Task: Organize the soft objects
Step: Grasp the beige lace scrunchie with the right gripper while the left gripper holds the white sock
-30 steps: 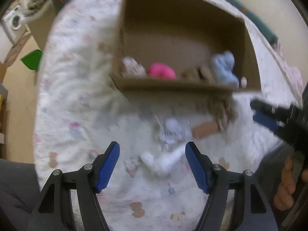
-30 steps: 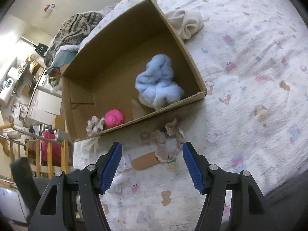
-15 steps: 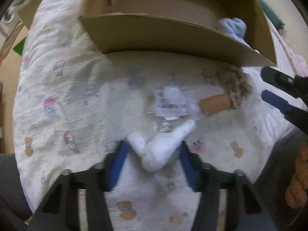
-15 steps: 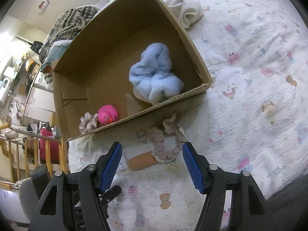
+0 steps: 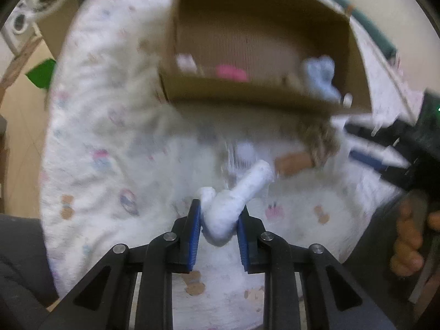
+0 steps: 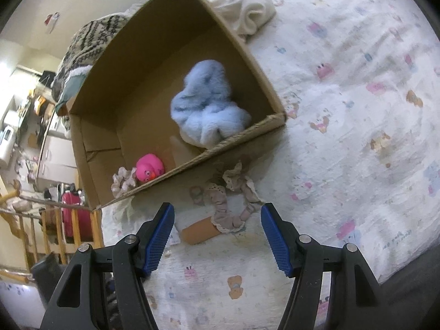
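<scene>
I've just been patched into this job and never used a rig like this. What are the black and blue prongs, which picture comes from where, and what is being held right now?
There is no robot arm. A person holds a two-finger gripper in each hand, and a fisheye camera on each one looks forward along its blue-padded jaws.

In the left wrist view, the left gripper has its jaws shut on a white soft toy. This picture is motion-blurred. At its right edge you can see the person's right hand holding the other tool.

In the right wrist view, the right gripper has its jaws open and empty, above a lace scrunchie with a brown card tag.

Everything sits on a patterned bedsheet. The cardboard box already holds a fluffy blue item, a pink rubber duck and a pale scrunchie. A cream cloth lies behind the box.
</scene>
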`<action>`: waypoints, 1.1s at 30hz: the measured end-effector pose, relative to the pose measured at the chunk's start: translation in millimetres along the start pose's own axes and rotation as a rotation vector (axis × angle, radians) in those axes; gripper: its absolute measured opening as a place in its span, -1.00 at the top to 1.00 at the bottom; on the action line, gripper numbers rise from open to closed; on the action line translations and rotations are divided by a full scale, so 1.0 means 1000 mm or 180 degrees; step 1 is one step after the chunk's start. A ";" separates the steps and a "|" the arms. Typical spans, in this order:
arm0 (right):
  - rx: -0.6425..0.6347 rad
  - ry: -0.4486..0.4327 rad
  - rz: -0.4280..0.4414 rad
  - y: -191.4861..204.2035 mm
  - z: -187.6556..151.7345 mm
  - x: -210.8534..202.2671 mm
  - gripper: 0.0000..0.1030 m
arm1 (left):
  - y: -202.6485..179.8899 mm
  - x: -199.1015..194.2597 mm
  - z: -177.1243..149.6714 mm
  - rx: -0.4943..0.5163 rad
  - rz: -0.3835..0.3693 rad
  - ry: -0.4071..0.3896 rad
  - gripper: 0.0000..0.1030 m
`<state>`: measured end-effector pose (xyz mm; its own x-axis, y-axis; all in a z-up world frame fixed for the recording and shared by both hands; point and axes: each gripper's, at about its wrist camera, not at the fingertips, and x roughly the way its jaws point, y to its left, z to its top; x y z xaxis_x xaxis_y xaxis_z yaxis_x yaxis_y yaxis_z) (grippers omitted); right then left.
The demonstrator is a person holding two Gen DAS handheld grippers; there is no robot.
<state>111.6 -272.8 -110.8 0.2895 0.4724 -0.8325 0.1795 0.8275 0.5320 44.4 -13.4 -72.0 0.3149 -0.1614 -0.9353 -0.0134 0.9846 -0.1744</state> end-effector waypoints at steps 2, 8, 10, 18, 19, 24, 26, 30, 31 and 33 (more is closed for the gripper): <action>0.0036 0.0042 -0.0069 -0.003 0.001 0.005 -0.34 | 0.002 -0.012 0.003 -0.0043 0.0074 -0.0178 0.57; -0.0241 0.0119 -0.0650 0.007 0.009 0.030 -0.34 | 0.009 -0.015 0.011 -0.0116 0.0180 -0.0310 0.57; -0.0361 0.0108 -0.0729 0.013 0.011 0.036 -0.35 | 0.011 -0.012 0.012 -0.0133 0.0168 -0.0287 0.57; -0.0788 0.0090 -0.1081 0.036 0.009 0.060 -0.48 | 0.006 -0.006 0.015 -0.0164 0.0152 -0.0236 0.57; -0.0860 0.0097 -0.1145 0.038 0.008 0.063 -0.48 | 0.006 -0.006 0.016 -0.0171 0.0156 -0.0230 0.57; -0.1052 0.0061 -0.1338 0.044 0.003 0.064 0.25 | 0.008 -0.004 0.016 -0.0203 0.0164 -0.0226 0.57; -0.1015 0.0030 -0.1329 0.041 0.001 0.061 0.54 | 0.009 -0.002 0.016 -0.0196 0.0197 -0.0232 0.57; -0.0845 -0.0021 -0.1186 0.027 0.002 0.045 0.62 | 0.018 -0.003 0.017 -0.0276 0.0280 -0.0270 0.57; -0.0819 -0.0047 -0.1155 0.027 0.002 0.042 0.63 | 0.021 -0.005 0.018 -0.0324 0.0276 -0.0296 0.57; -0.0738 -0.0106 -0.1057 0.026 0.001 0.032 0.63 | 0.025 -0.009 0.018 -0.0380 0.0273 -0.0346 0.57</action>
<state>126.5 -236.4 -123.1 0.2824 0.1611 -0.9457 0.0527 0.9817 0.1830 58.2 14.2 -62.4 0.4083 -0.0627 -0.9107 -0.1551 0.9784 -0.1369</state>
